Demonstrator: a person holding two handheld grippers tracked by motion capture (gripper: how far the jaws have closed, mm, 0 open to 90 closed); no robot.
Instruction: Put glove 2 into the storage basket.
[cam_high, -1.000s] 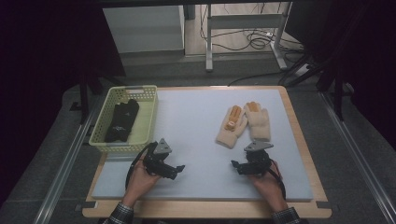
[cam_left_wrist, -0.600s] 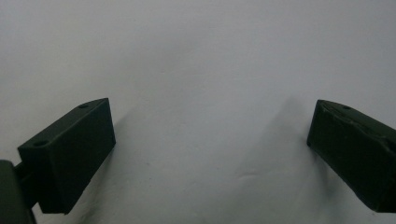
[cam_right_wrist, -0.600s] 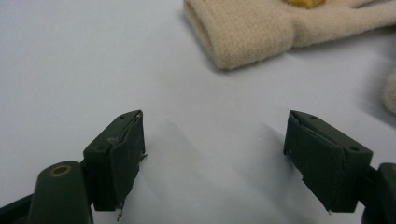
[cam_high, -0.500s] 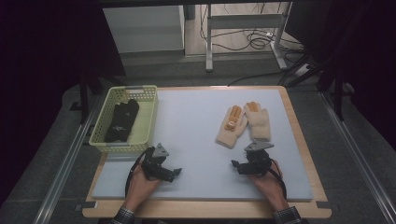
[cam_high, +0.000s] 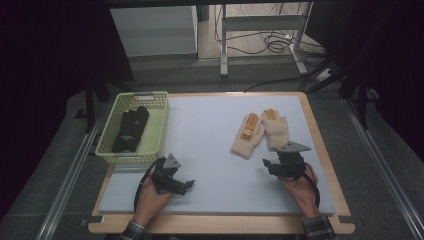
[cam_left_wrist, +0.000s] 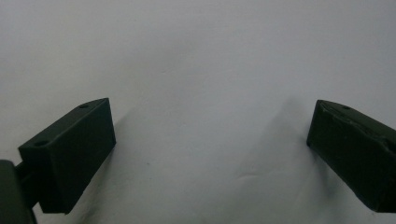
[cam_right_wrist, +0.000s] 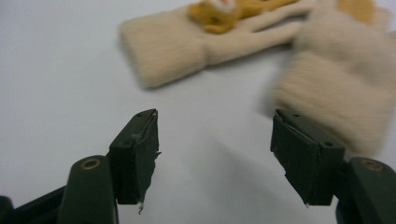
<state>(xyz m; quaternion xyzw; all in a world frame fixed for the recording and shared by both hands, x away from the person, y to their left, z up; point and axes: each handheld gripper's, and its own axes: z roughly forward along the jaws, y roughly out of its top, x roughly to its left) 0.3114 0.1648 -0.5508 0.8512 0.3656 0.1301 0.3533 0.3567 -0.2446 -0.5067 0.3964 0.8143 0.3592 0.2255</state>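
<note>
Two cream gloves (cam_high: 262, 132) lie right of the mat's (cam_high: 210, 125) centre, fingers pointing away. The right gripper (cam_right_wrist: 215, 156) gapes just short of their cuffs (blurred); the left gripper (cam_left_wrist: 210, 154) gapes over bare mat. Something dark fills the basket (cam_high: 157, 127).

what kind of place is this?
Likely a lab data-collection station: a wood-edged table with a grey mat under a fixed camera, handheld left gripper and right gripper, loose cables on the floor behind.
</note>
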